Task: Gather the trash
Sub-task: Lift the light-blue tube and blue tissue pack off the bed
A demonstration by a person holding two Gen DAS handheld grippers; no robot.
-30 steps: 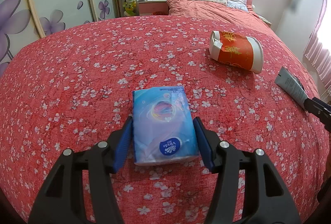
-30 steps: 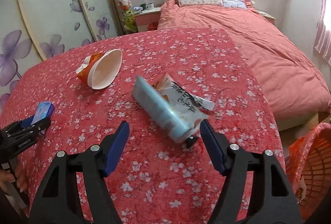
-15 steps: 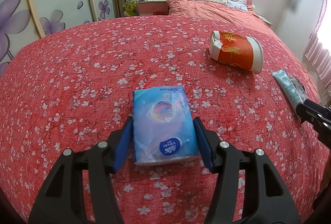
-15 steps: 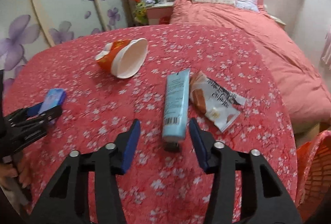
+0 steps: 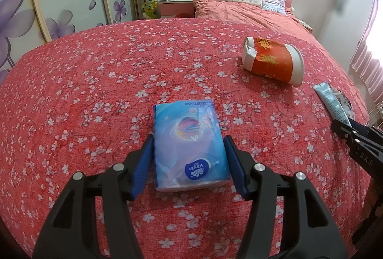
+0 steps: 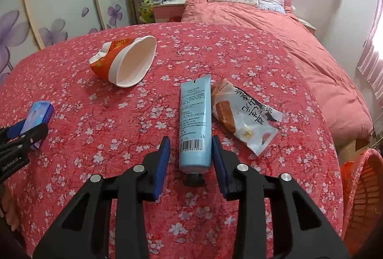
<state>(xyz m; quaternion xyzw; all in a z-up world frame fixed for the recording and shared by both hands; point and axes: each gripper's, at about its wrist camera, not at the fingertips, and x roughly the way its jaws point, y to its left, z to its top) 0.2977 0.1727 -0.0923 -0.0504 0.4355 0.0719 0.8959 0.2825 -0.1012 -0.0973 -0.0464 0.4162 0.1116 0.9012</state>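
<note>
A blue tissue pack (image 5: 190,143) lies on the red flowered cloth between the fingers of my left gripper (image 5: 189,163); the blue pads touch both its sides, so the gripper is shut on it. My right gripper (image 6: 191,160) straddles the cap end of a pale blue tube (image 6: 195,122), with small gaps on both sides, so it is open. A crumpled orange paper cup (image 6: 124,62) lies on its side at the back left. A white snack wrapper (image 6: 244,115) lies just right of the tube.
An orange mesh basket (image 6: 361,194) stands off the table's right edge. A bed with a red cover (image 6: 287,26) is behind the table. The other gripper shows at the left edge of the right wrist view (image 6: 21,141).
My right gripper has swung over the tube, lined up with it and narrowed around its cap end. The left gripper and the tissue pack have not moved.
</note>
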